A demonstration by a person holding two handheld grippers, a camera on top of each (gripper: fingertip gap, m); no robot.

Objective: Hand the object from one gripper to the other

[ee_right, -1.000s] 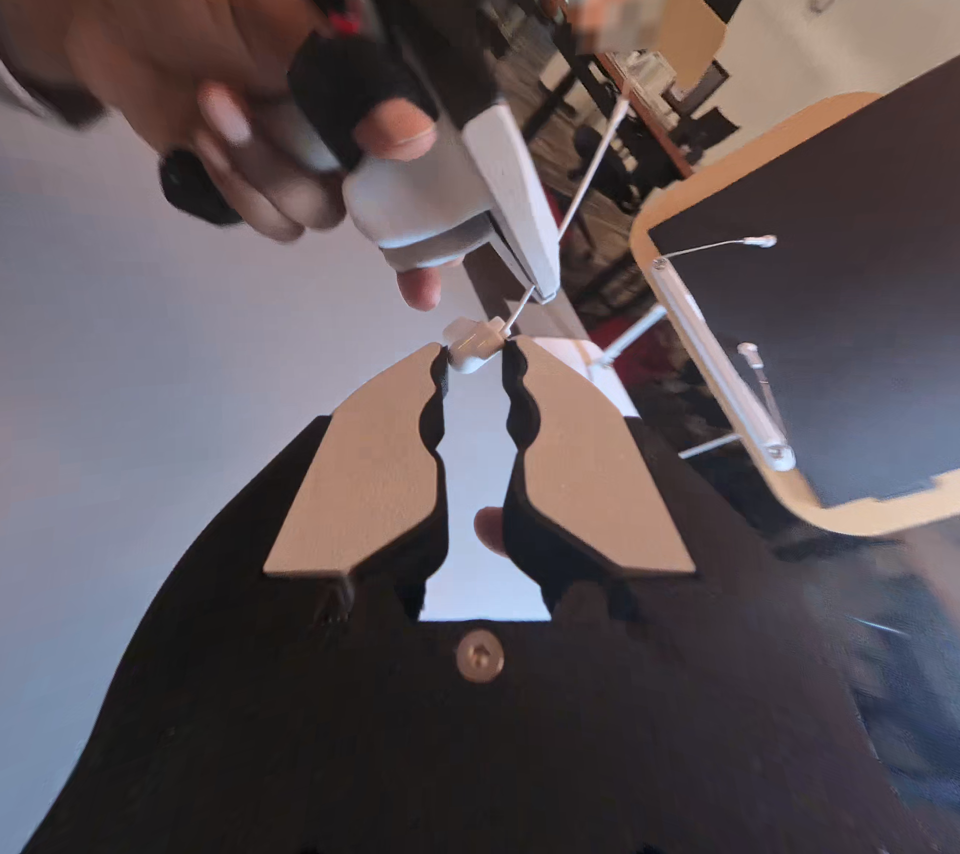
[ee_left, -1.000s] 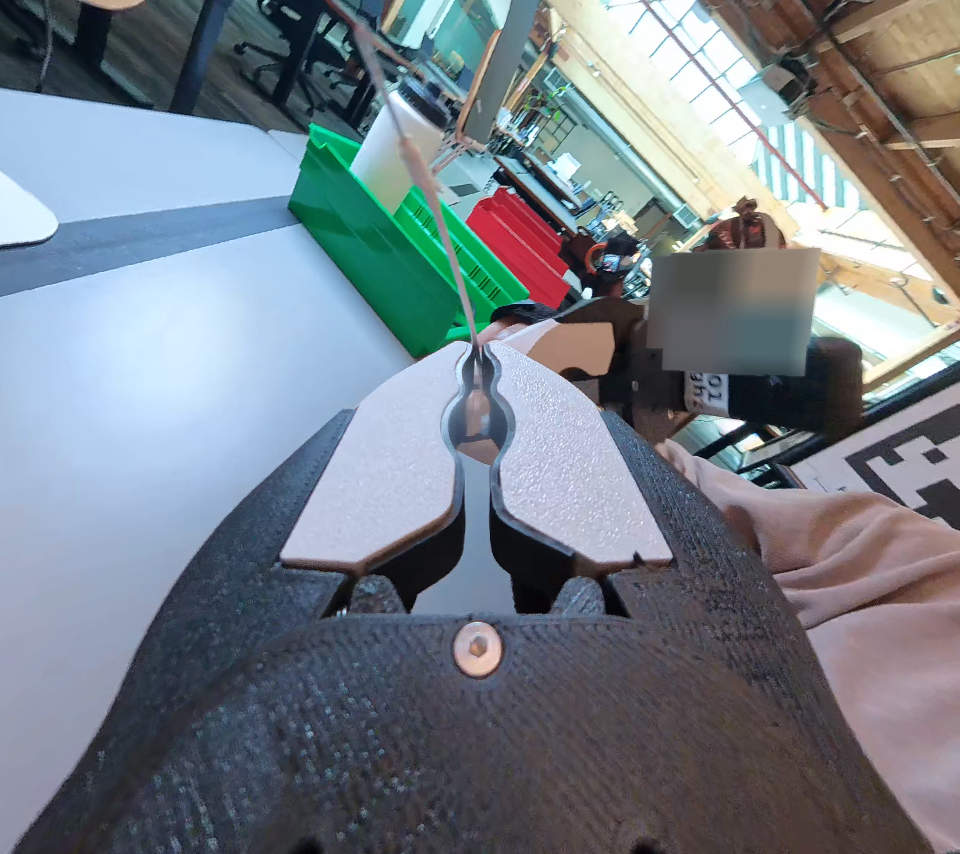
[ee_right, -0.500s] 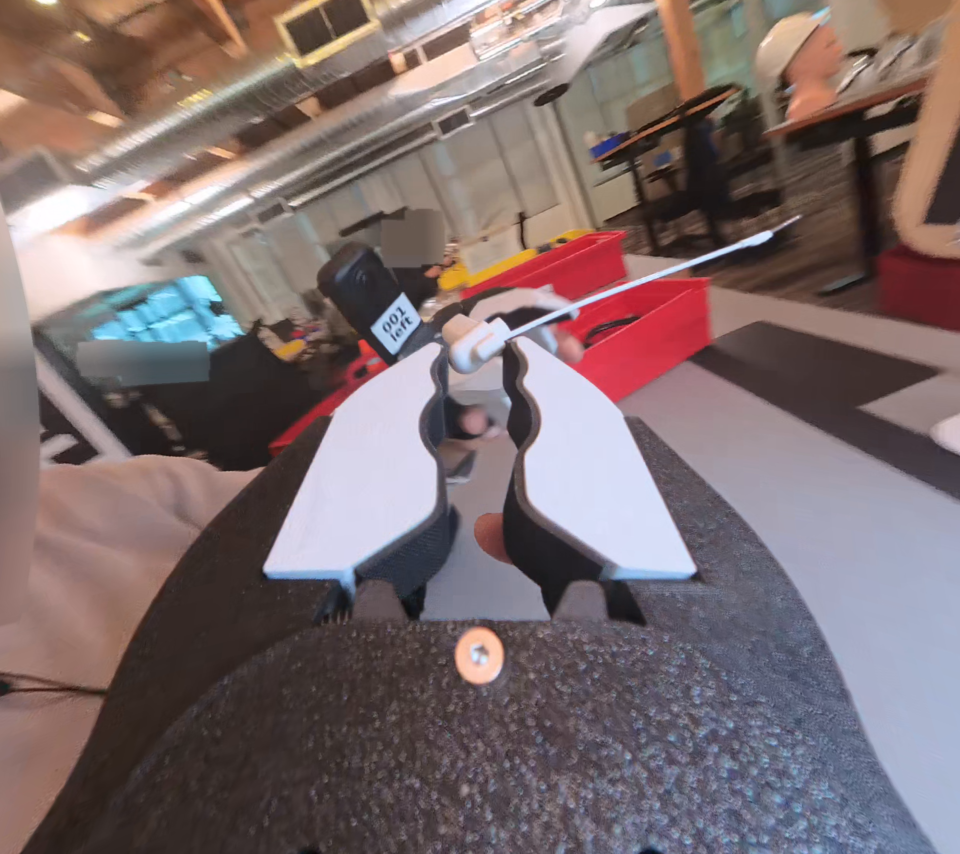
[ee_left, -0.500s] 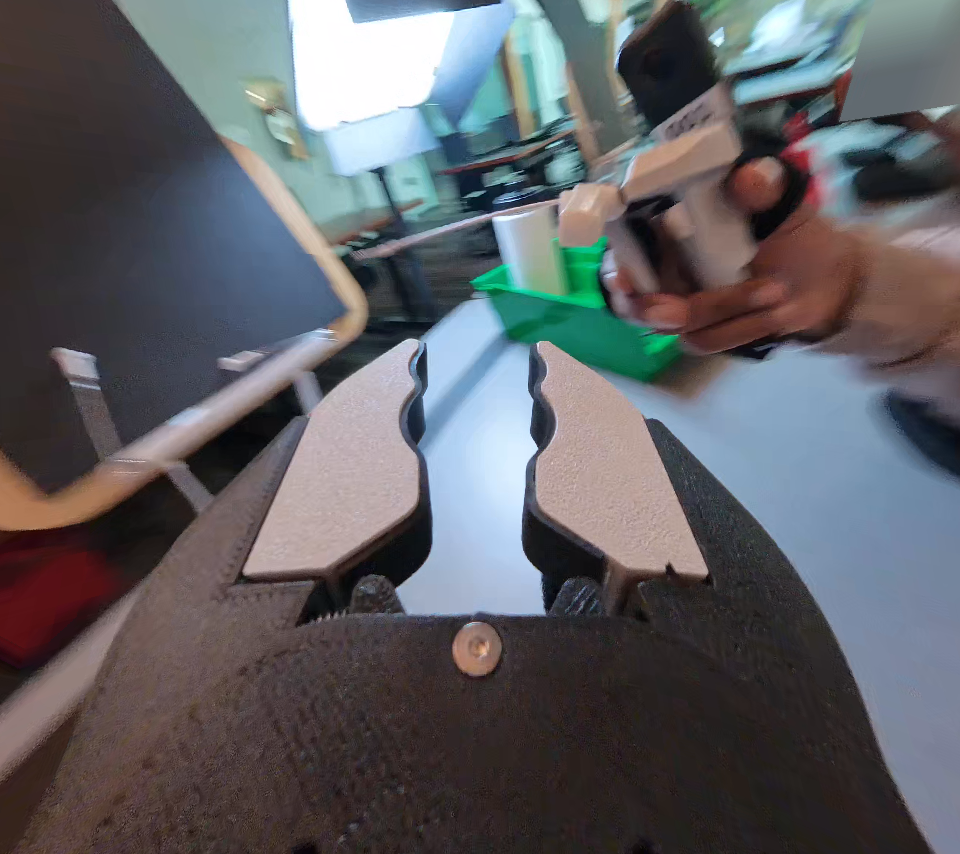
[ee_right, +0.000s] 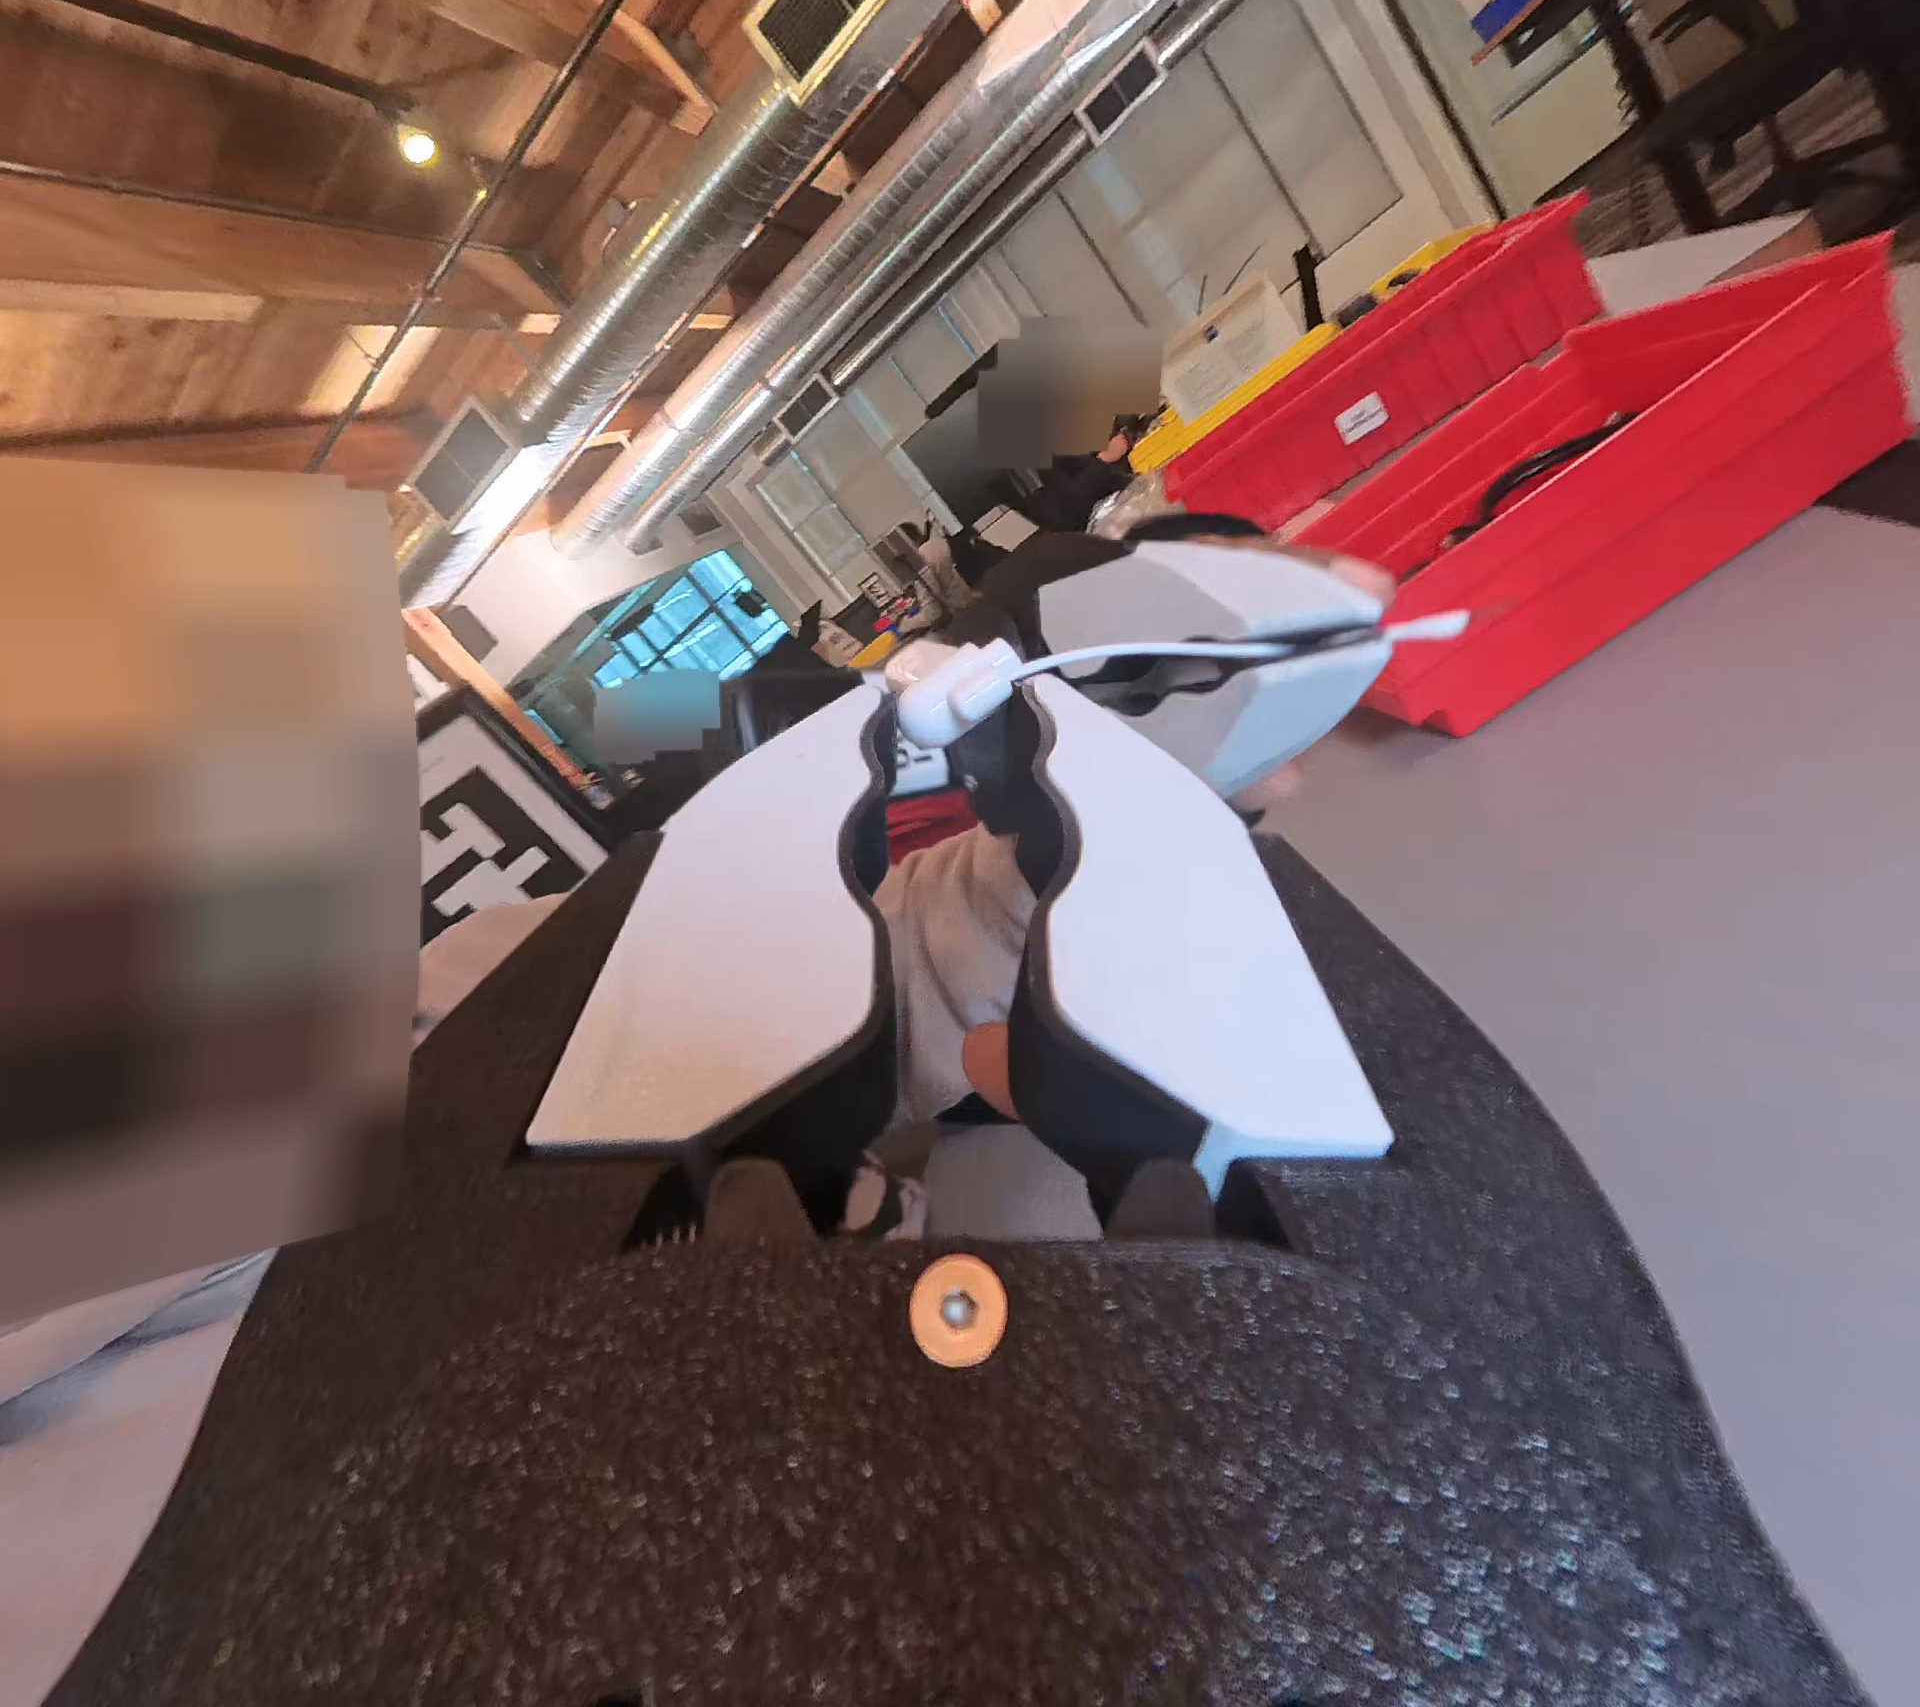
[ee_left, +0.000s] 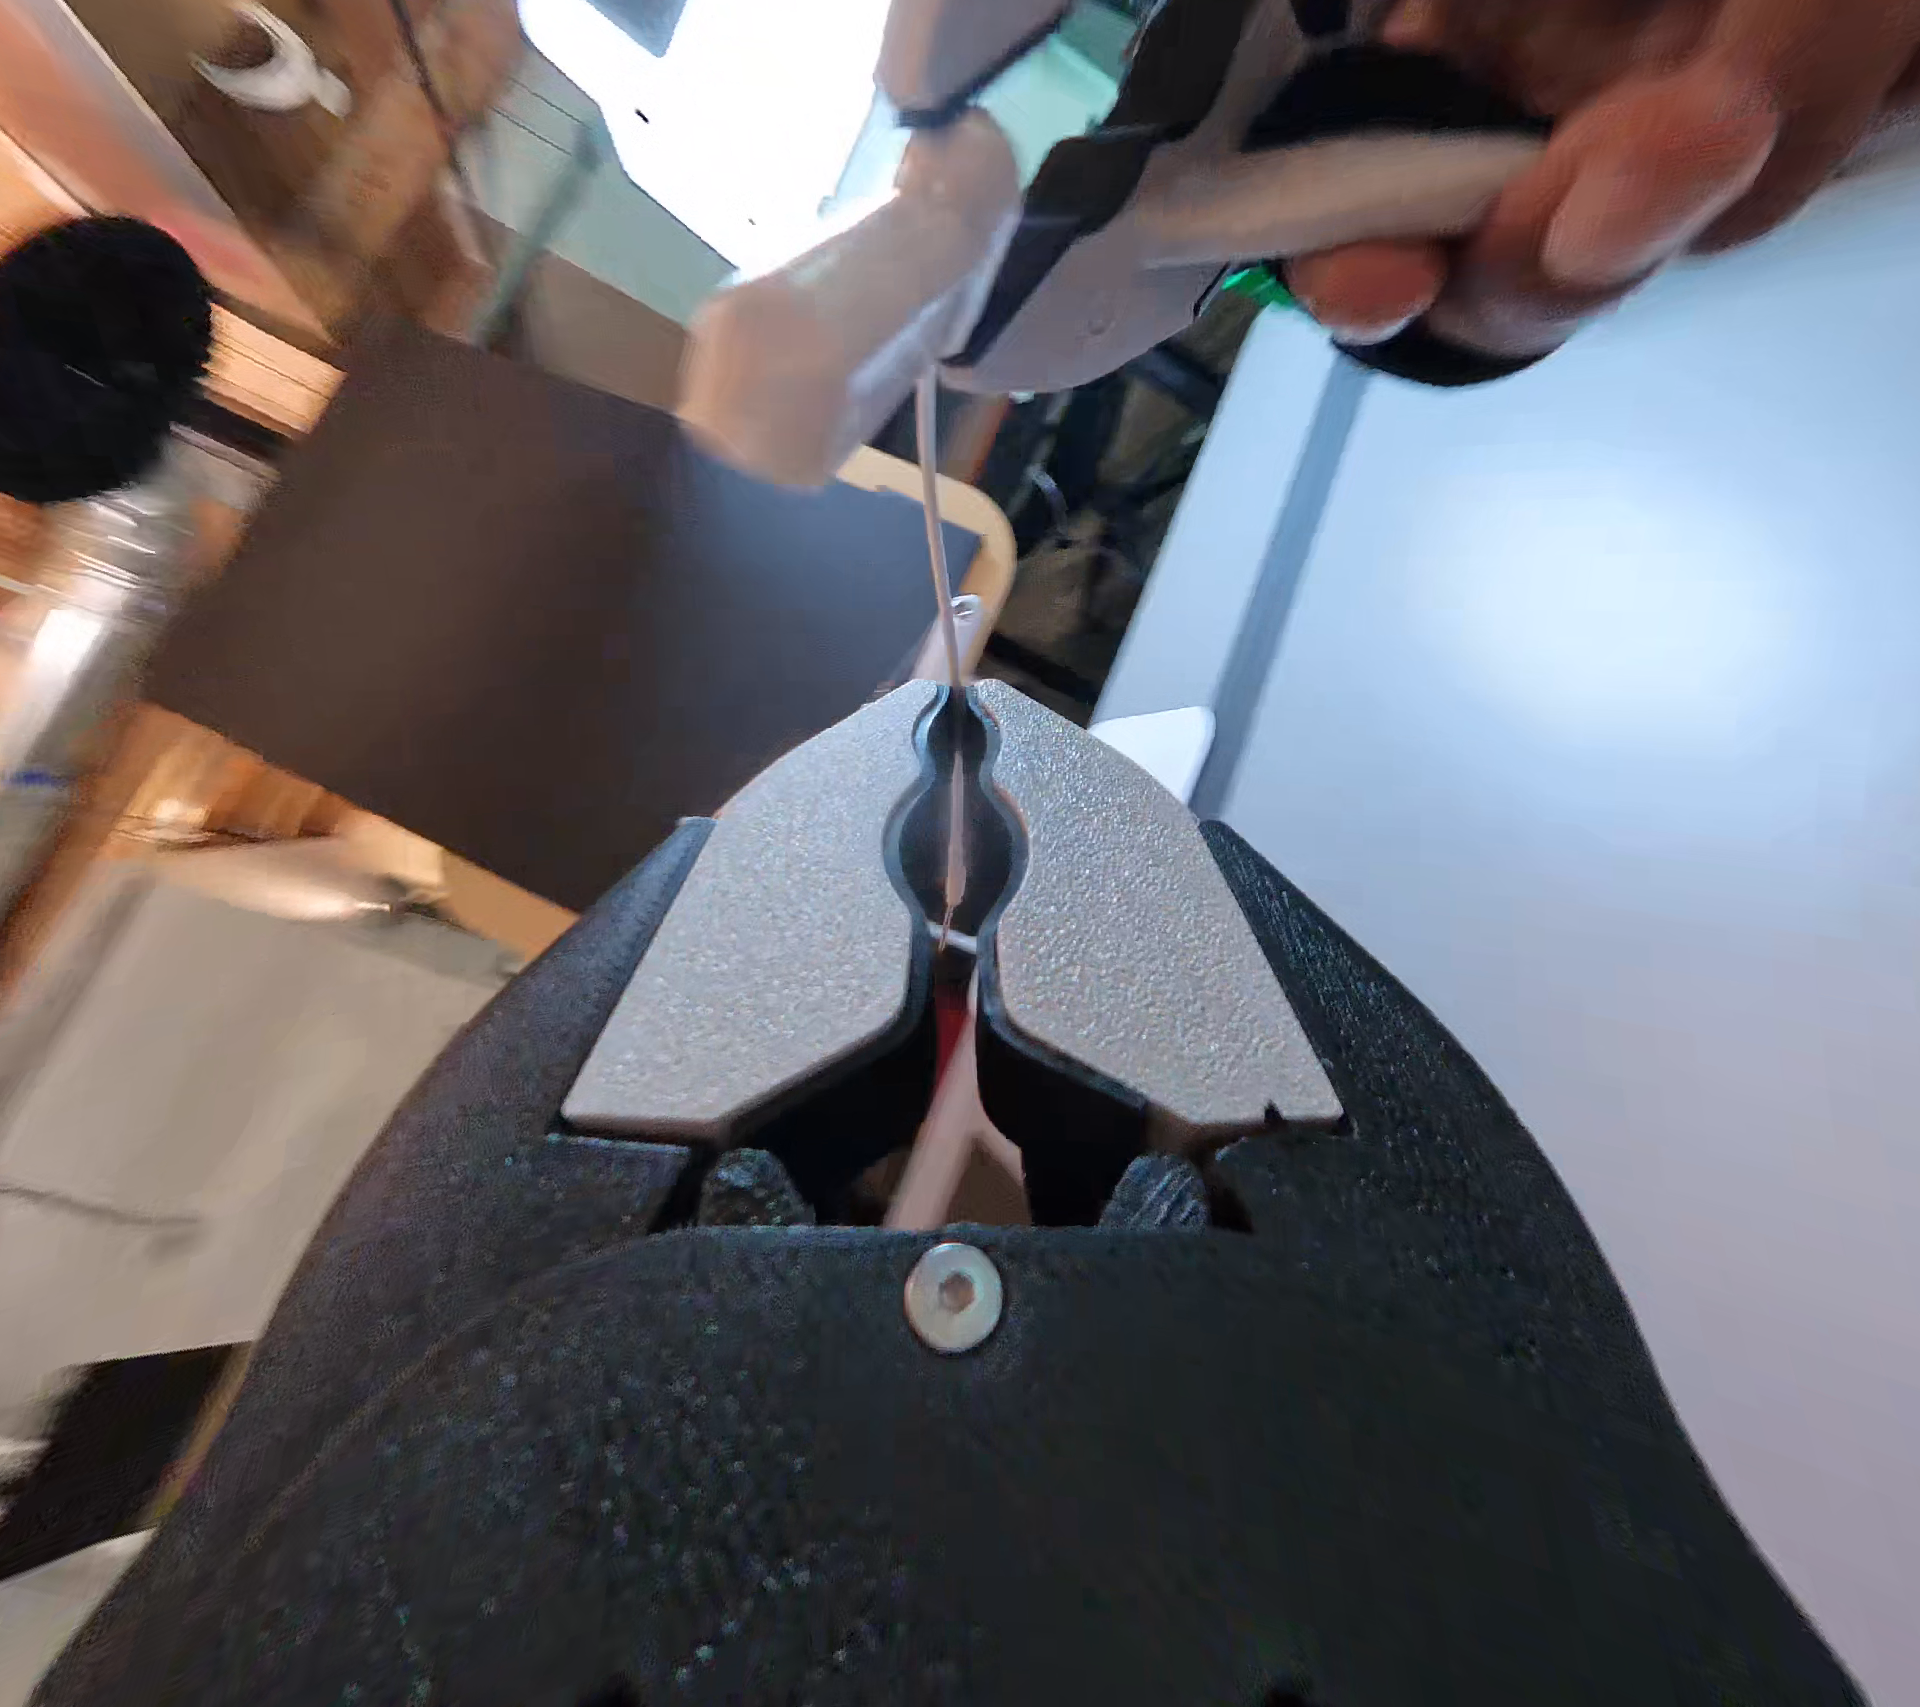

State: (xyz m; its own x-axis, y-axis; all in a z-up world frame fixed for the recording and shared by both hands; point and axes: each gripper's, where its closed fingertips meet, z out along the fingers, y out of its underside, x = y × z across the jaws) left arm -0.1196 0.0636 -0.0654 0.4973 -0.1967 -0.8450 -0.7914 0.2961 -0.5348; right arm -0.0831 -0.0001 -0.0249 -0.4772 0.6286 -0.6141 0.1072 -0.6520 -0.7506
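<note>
The object is a thin white zip tie [ee_right: 1122, 655] with a blocky head. My right gripper [ee_right: 956, 707] is shut on the head, which sits between its fingertips. The strap runs right to my left gripper [ee_right: 1377, 631], which is clamped on it near its far end. In the left wrist view my left gripper [ee_left: 958, 696] is shut on the strap [ee_left: 940, 556]. The strap runs up to the right gripper [ee_left: 925, 358], held by a hand [ee_left: 1621, 99]. Both grippers hold the tie in the air above the grey table [ee_right: 1558, 930].
Red bins [ee_right: 1621, 514] stand at the table's far right, with a yellow one behind them. A dark panel with a wooden edge [ee_left: 520, 618] stands beyond the table edge. The table [ee_left: 1558, 722] has a dark stripe. People sit in the background. Tip to tip, the grippers are about 8 centimeters apart.
Half a second ago my left gripper was open and apart from the tie. It has since come in and shut on the strap. My right gripper has kept the head.
</note>
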